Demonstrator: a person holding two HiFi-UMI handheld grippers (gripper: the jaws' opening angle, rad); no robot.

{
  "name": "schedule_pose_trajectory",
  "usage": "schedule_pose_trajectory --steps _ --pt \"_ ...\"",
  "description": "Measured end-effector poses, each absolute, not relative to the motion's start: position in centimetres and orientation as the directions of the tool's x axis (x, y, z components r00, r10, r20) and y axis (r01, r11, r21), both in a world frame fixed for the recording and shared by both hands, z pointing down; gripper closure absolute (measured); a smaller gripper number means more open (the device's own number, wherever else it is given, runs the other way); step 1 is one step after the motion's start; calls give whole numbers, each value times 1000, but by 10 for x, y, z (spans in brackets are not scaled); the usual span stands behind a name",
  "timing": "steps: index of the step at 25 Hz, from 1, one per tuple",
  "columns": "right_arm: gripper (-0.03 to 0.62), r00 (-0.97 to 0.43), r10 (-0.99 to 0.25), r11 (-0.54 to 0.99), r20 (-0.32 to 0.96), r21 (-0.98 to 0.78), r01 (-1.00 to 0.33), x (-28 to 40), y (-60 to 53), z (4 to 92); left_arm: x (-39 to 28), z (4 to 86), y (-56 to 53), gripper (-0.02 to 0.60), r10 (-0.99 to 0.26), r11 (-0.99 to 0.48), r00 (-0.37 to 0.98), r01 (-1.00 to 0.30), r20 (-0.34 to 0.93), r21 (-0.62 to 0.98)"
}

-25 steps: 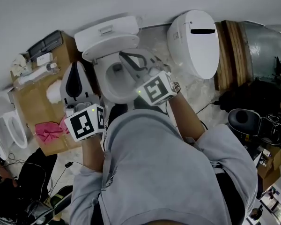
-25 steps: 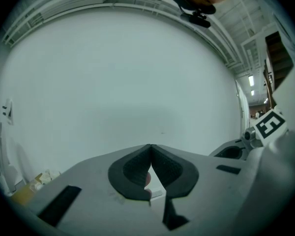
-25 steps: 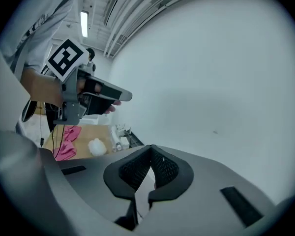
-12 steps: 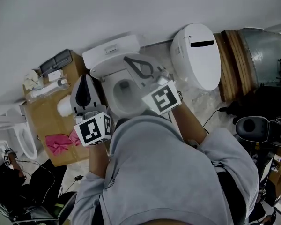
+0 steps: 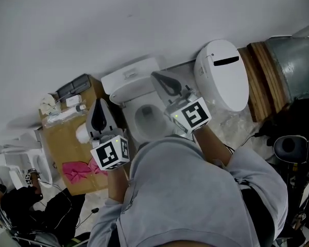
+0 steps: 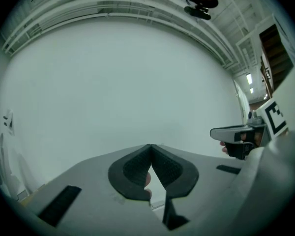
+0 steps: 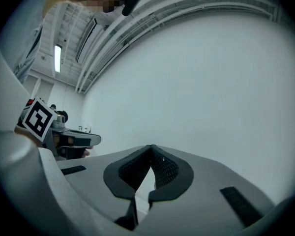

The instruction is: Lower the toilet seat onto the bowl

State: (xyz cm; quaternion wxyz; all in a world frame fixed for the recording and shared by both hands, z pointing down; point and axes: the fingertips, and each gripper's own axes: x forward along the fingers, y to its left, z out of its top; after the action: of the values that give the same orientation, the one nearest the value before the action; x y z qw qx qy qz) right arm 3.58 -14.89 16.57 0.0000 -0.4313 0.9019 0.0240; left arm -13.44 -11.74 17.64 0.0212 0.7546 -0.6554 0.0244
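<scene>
Head view: toilet seat (flat) lies between left claw and right claw, both shut.

wear: grey sweatshirt | left gripper, right gripper: grey, black-white marker cubes

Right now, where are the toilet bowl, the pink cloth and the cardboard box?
toilet bowl (image 5: 150, 120): head view, inside the basin.
pink cloth (image 5: 78, 170): head view, middle of the crumpled heap.
cardboard box (image 5: 59, 143): head view, bare brown top.
</scene>
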Motion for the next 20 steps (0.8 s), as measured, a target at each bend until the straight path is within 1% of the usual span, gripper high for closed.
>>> schedule_pose_trajectory --steps 5,20 --pt "597 -635 -770 635 -68 20 -772 38 -151 161 -137 177 -117 581 -990 -131 131 -991 62 2" --pt "597 -626 -779 626 -36 23 -780 36 -148 170 -141 178 -108 581 -992 -107 107 -994 65 2"
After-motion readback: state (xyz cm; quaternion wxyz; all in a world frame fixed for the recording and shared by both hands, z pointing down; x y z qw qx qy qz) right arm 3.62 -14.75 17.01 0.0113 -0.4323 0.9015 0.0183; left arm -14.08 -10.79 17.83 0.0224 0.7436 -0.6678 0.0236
